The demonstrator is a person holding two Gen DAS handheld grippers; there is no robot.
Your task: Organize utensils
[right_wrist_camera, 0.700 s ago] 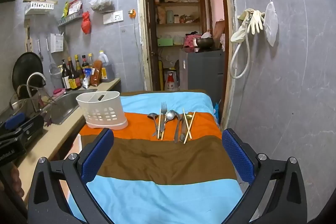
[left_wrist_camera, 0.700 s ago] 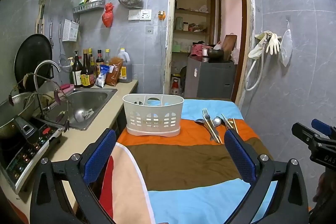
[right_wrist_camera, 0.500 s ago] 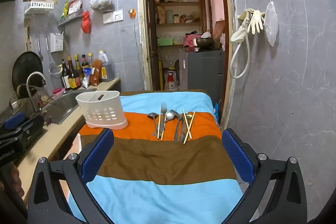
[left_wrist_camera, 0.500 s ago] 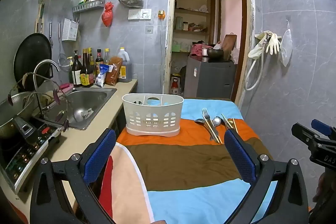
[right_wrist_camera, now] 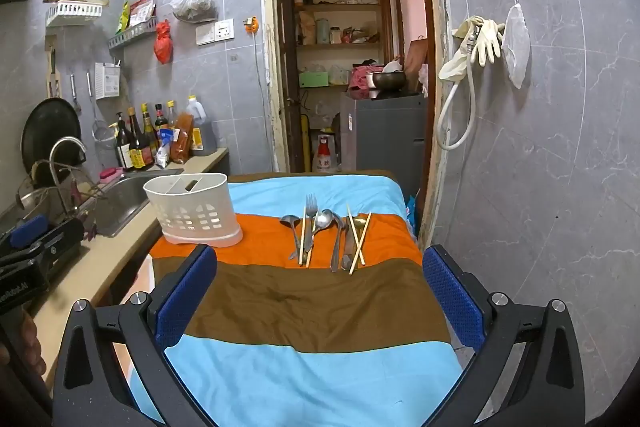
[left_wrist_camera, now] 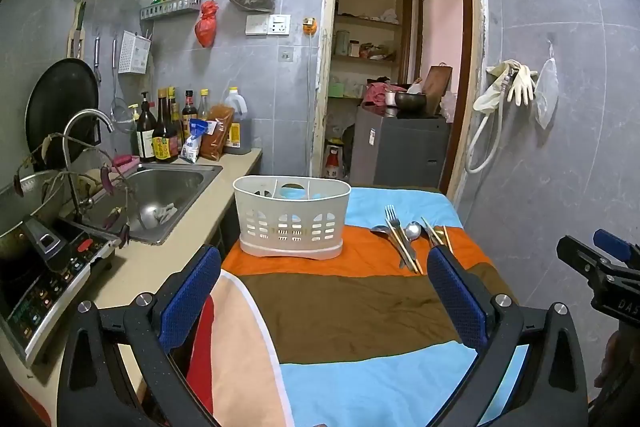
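Note:
A white slotted utensil caddy (left_wrist_camera: 291, 217) (right_wrist_camera: 192, 209) stands on the orange stripe of a striped cloth (right_wrist_camera: 312, 291) over a table. To its right lie several utensils side by side: a fork (right_wrist_camera: 310, 223), spoons (right_wrist_camera: 322, 219) and wooden chopsticks (right_wrist_camera: 360, 239); the left wrist view shows the same fork (left_wrist_camera: 394, 227). My left gripper (left_wrist_camera: 324, 293) hovers open over the brown stripe, short of the caddy, nothing between its blue pads. My right gripper (right_wrist_camera: 316, 297) is open too, short of the utensils, holding nothing.
A counter runs along the left with a steel sink (left_wrist_camera: 168, 187), tap, sauce bottles (left_wrist_camera: 164, 131) and an induction cooker (left_wrist_camera: 40, 279). A tiled wall (right_wrist_camera: 540, 147) closes the right side, with gloves hanging. A doorway behind the table shows shelves and a grey cabinet (right_wrist_camera: 384, 135).

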